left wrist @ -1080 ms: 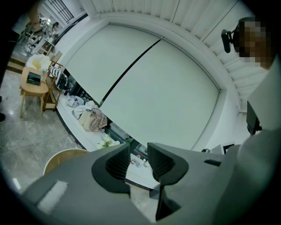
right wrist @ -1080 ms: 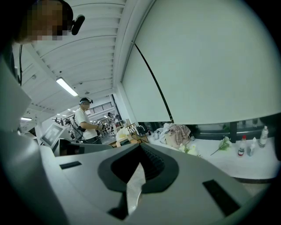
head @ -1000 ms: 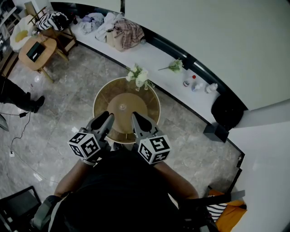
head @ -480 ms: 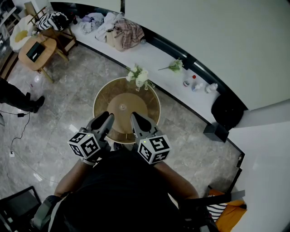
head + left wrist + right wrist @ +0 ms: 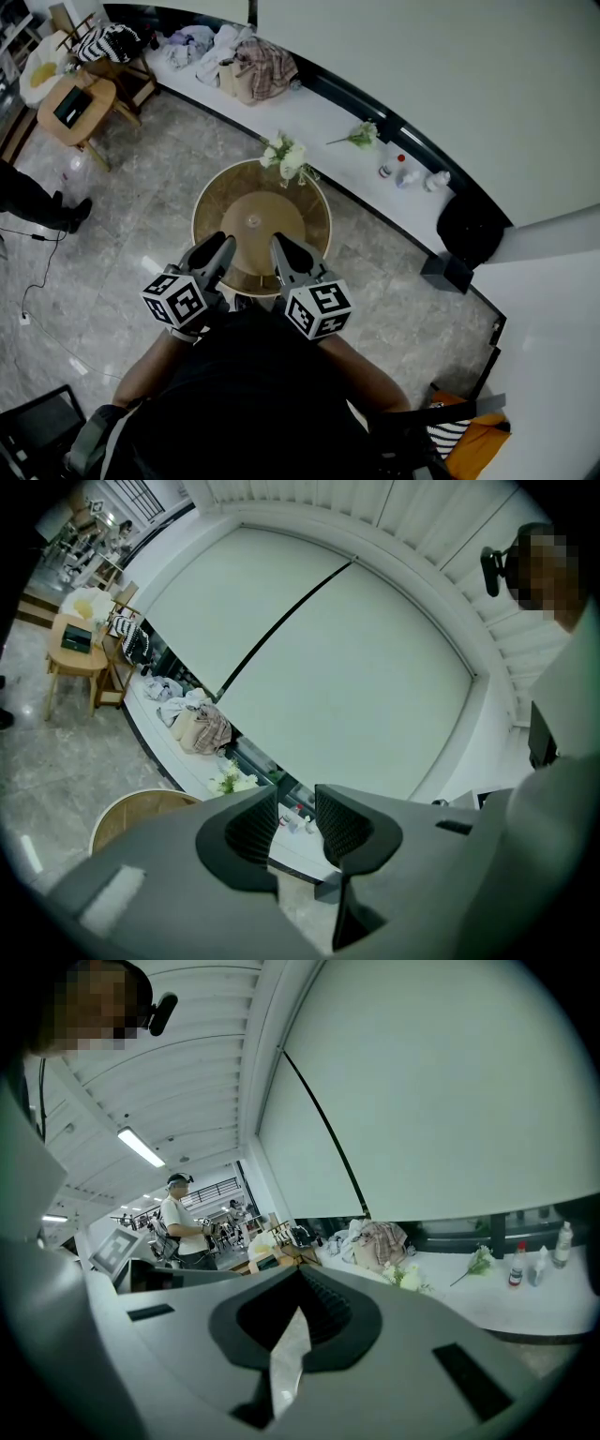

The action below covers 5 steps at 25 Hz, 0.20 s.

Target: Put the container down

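Note:
A small clear container point(image 5: 251, 222) stands upright at the middle of the round wooden table point(image 5: 211, 202). Neither gripper touches it. My left gripper point(image 5: 223, 242) hovers over the table's near edge, left of the container; its jaws stand almost together with nothing between them point(image 5: 295, 803). My right gripper point(image 5: 278, 242) hangs beside it to the right, also short of the container, with its fingertips meeting and empty point(image 5: 300, 1274). In the left gripper view only the table's rim point(image 5: 122, 813) shows below the jaws; the container is hidden there.
A bunch of white flowers point(image 5: 286, 157) sits at the table's far edge. Behind it runs a white ledge point(image 5: 319, 117) with clothes point(image 5: 253, 70), small bottles point(image 5: 398, 172) and a loose flower point(image 5: 361, 136). A wooden side table point(image 5: 75, 108) and a person's legs point(image 5: 37, 202) are at left.

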### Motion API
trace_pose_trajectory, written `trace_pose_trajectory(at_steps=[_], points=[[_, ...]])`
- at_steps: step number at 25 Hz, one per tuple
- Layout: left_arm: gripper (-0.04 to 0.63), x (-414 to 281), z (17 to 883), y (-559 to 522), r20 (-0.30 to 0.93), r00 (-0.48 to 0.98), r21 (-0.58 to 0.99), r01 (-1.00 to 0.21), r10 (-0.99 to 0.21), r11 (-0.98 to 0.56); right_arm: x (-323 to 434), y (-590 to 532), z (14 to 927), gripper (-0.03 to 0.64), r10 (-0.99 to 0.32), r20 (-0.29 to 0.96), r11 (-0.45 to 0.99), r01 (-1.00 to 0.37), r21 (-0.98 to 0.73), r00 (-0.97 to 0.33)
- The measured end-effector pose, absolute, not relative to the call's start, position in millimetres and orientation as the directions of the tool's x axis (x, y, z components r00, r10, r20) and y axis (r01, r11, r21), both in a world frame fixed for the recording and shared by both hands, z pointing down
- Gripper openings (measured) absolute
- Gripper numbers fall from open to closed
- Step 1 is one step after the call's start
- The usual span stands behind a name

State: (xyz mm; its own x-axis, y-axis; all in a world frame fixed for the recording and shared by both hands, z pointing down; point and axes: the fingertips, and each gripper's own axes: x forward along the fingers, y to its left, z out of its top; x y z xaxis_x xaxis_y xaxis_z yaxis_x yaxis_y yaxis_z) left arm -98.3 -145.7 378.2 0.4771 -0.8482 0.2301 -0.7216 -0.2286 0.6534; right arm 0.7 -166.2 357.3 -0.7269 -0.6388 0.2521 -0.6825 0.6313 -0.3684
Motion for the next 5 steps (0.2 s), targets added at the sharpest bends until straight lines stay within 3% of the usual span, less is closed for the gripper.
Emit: trace_pose_trajectory(at_steps=[5], points=[[0.124,-99.5,379.5,-144.7,0.234,0.475,0.660,-0.719,-0.848,-0.220,-0.4,-165.1,357.2,0.008,-0.636,0.255,0.632,-0.681,-0.370,-0.728]])
